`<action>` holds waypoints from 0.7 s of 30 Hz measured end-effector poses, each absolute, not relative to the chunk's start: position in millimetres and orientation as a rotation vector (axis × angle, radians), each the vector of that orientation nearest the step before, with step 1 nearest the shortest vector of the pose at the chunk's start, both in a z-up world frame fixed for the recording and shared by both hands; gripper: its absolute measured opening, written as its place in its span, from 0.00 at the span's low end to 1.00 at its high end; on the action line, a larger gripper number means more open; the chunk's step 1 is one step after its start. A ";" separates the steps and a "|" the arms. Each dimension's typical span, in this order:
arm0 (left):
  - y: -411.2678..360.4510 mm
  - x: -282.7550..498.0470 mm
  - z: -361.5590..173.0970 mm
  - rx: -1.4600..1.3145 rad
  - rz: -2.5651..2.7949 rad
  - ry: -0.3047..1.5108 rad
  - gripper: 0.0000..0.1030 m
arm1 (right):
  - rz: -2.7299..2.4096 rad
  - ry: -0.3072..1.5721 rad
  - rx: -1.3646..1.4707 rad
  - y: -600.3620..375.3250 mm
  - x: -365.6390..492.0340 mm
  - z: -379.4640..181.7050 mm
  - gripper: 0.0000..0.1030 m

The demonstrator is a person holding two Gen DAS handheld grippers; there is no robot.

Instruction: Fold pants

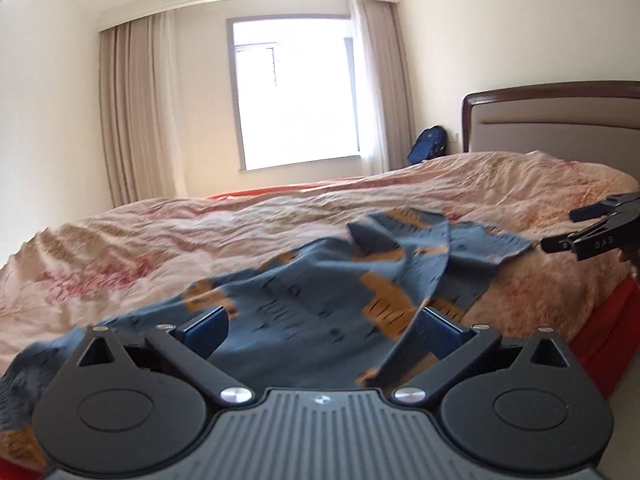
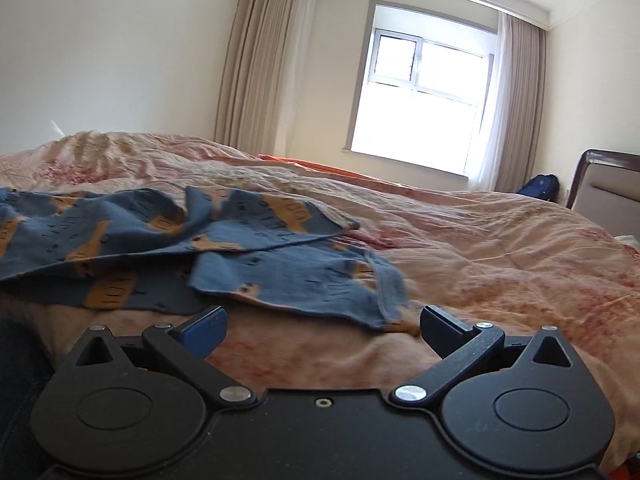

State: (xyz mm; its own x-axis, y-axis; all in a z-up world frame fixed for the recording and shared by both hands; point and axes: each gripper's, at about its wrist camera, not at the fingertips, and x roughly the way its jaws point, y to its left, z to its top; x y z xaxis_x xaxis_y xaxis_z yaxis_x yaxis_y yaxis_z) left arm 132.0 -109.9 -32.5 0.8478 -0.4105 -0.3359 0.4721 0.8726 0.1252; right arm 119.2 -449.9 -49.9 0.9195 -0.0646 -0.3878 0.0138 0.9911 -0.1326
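Note:
Blue pants (image 1: 320, 280) with orange-brown patches lie crumpled on the bed, one part folded loosely over another. My left gripper (image 1: 324, 326) hovers at their near side with its jaws wide apart; the cloth lies below and between the fingers, and neither pad presses on it. In the right wrist view the pants (image 2: 140, 240) spread from the left edge to the middle. My right gripper (image 2: 324, 330) stands open just short of the near hem, nothing between its fingers. It also shows at the right edge of the left wrist view as the right gripper (image 1: 568, 229), open, beside the pants' end.
A rumpled peach floral quilt (image 2: 480, 260) covers the bed, with a red sheet (image 1: 600, 320) at its side. A padded headboard (image 1: 560, 120) stands at the right, a blue backpack (image 1: 428, 144) by the wall, a curtained window (image 2: 420, 100) behind. Dark trouser cloth (image 2: 16, 380) of a person fills the lower left.

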 end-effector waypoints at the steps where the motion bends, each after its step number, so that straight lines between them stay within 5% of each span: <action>1: -123.5 135.1 -28.8 0.206 -0.492 0.289 1.00 | -0.048 0.418 -0.119 -461.5 123.1 -47.8 1.00; 10: -226.1 163.7 -27.7 0.280 -0.534 0.361 1.00 | 0.005 0.612 0.070 -530.8 190.2 -40.7 0.99; 14: -243.8 164.8 -40.5 0.359 -0.535 0.358 0.99 | 0.075 0.673 0.236 -548.8 219.3 -46.2 0.88; 17: -246.0 165.5 -44.3 0.376 -0.508 0.357 0.98 | 0.052 0.697 0.235 -547.3 235.0 -54.6 0.69; 19: -243.1 167.1 -45.9 0.354 -0.507 0.371 0.94 | 0.013 0.705 0.167 -540.6 239.5 -60.7 0.31; 21: -238.9 170.5 -46.9 0.333 -0.500 0.402 0.89 | 0.040 0.694 0.121 -532.8 237.0 -64.4 0.20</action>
